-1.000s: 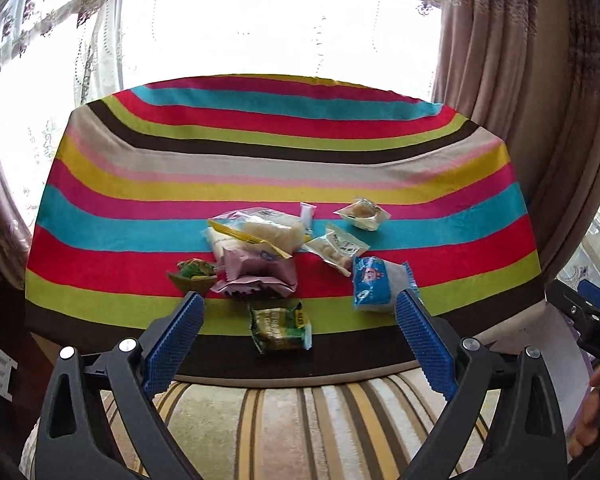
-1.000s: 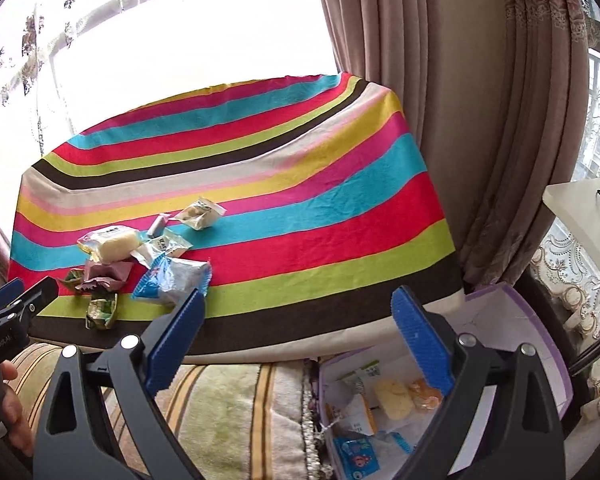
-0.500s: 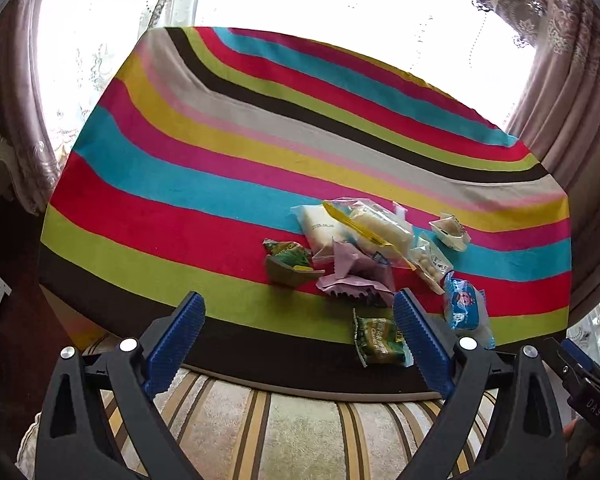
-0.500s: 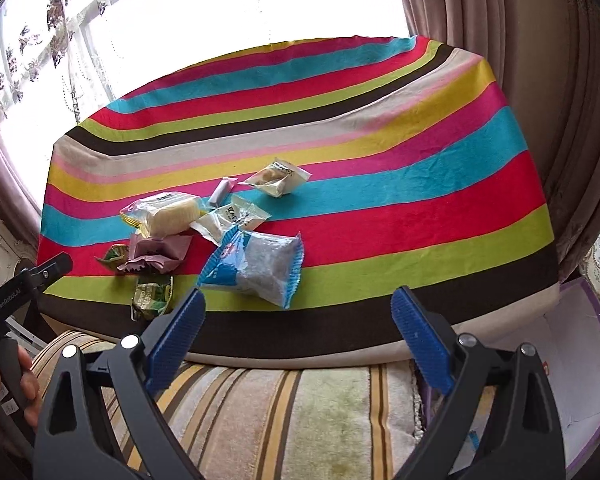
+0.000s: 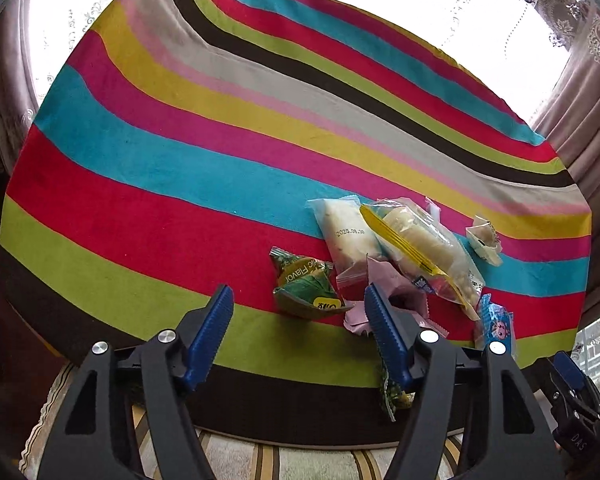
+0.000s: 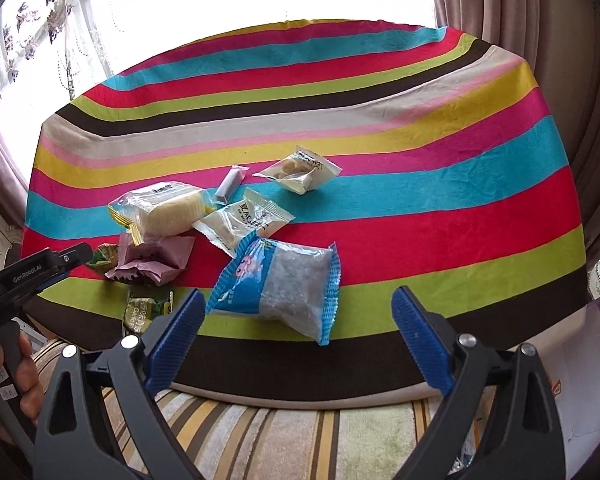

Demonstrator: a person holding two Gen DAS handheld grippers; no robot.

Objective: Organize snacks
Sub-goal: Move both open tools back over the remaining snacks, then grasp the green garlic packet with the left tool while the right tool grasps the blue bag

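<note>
The blue packet (image 6: 278, 286) lay flat on the striped tabletop (image 6: 420, 208), long axis running 10 to 4 o'clock, at the near edge. Other snacks (image 6: 160, 220) clustered at its 10 o'clock. The right gripper (image 6: 300, 332) pointed downward, jaws wide and empty, the packet just ahead. The left gripper (image 5: 298, 332) pointed downward, jaws closing, empty; the green packet (image 5: 304, 286) lay beyond them.

A striped tablecloth (image 6: 420, 208) carries a cluster of snack packets (image 6: 220, 232) near its front edge.
</note>
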